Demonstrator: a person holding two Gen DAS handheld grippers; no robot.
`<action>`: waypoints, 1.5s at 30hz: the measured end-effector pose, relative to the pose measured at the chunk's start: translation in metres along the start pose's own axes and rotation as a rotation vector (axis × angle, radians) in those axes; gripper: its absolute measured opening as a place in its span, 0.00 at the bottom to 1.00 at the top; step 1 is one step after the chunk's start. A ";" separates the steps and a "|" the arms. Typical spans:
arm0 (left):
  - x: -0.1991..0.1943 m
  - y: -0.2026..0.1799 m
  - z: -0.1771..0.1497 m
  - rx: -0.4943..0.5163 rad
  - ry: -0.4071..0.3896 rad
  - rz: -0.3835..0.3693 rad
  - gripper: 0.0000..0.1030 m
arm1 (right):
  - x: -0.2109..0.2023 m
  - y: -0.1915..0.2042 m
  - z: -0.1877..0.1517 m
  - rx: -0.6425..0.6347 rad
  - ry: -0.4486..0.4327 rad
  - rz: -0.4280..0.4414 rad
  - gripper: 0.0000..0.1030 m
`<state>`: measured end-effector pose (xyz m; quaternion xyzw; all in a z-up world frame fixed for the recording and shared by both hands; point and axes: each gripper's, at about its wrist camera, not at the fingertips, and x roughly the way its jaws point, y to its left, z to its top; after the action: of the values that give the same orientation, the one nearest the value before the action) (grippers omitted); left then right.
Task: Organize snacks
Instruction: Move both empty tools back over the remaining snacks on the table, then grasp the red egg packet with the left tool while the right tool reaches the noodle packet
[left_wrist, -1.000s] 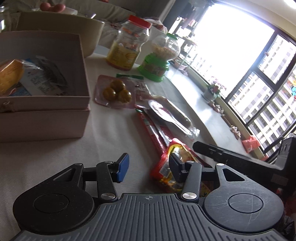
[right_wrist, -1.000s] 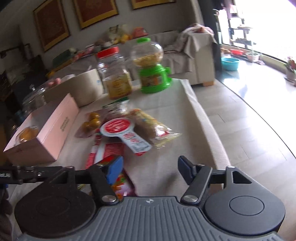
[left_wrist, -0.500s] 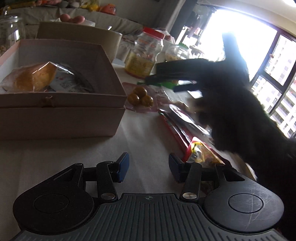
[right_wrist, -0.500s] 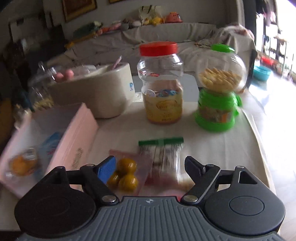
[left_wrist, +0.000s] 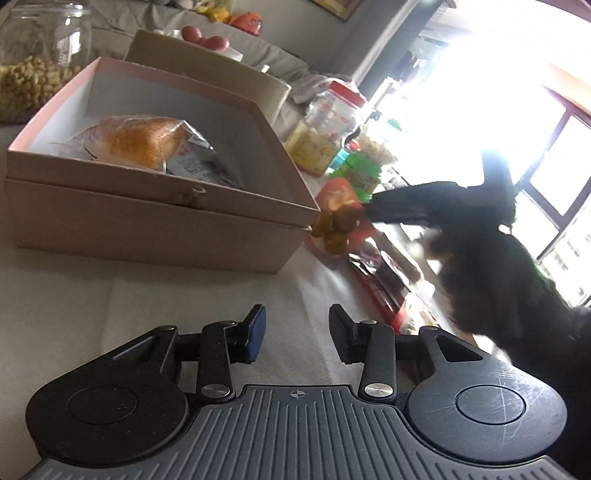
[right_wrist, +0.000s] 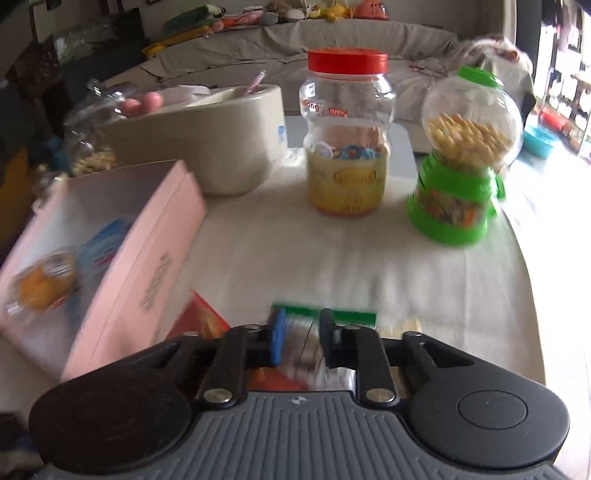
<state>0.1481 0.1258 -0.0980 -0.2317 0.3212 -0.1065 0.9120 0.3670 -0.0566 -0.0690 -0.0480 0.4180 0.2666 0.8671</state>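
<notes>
My right gripper (right_wrist: 300, 341) is shut on a clear packet of yellow-brown round snacks (left_wrist: 334, 227) and holds it off the table beside the near right corner of the pink box (left_wrist: 162, 218). In the right wrist view a green-topped packet (right_wrist: 325, 314) lies just past the fingers. The right gripper also shows in the left wrist view (left_wrist: 365, 214) as a dark shape. The pink box (right_wrist: 110, 258) is open and holds a wrapped bread (left_wrist: 136, 140) and another packet. My left gripper (left_wrist: 297, 332) is open and empty, low over the white cloth in front of the box.
A red-lidded jar (right_wrist: 347, 133), a green candy dispenser (right_wrist: 461, 158) and a cream tub (right_wrist: 207, 136) stand at the back. A glass jar of nuts (left_wrist: 33, 62) stands behind the box. Red packets (left_wrist: 384, 288) lie to the right on the cloth.
My right gripper has closed on the packet of round snacks and lifted it toward the pink box. My left gripper has drawn left, nearer the box, and stays open.
</notes>
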 end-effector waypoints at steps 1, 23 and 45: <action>0.000 -0.001 0.000 0.003 0.003 -0.004 0.41 | -0.006 0.000 -0.005 0.009 0.013 0.035 0.18; 0.043 -0.054 0.019 0.217 0.049 0.165 0.42 | -0.104 -0.001 -0.128 0.062 -0.198 -0.059 0.65; 0.079 -0.076 0.042 0.364 0.138 0.043 0.42 | -0.107 -0.037 -0.173 0.252 -0.277 -0.168 0.73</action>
<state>0.2324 0.0477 -0.0743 -0.0481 0.3633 -0.1587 0.9168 0.2098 -0.1863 -0.1057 0.0633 0.3193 0.1428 0.9347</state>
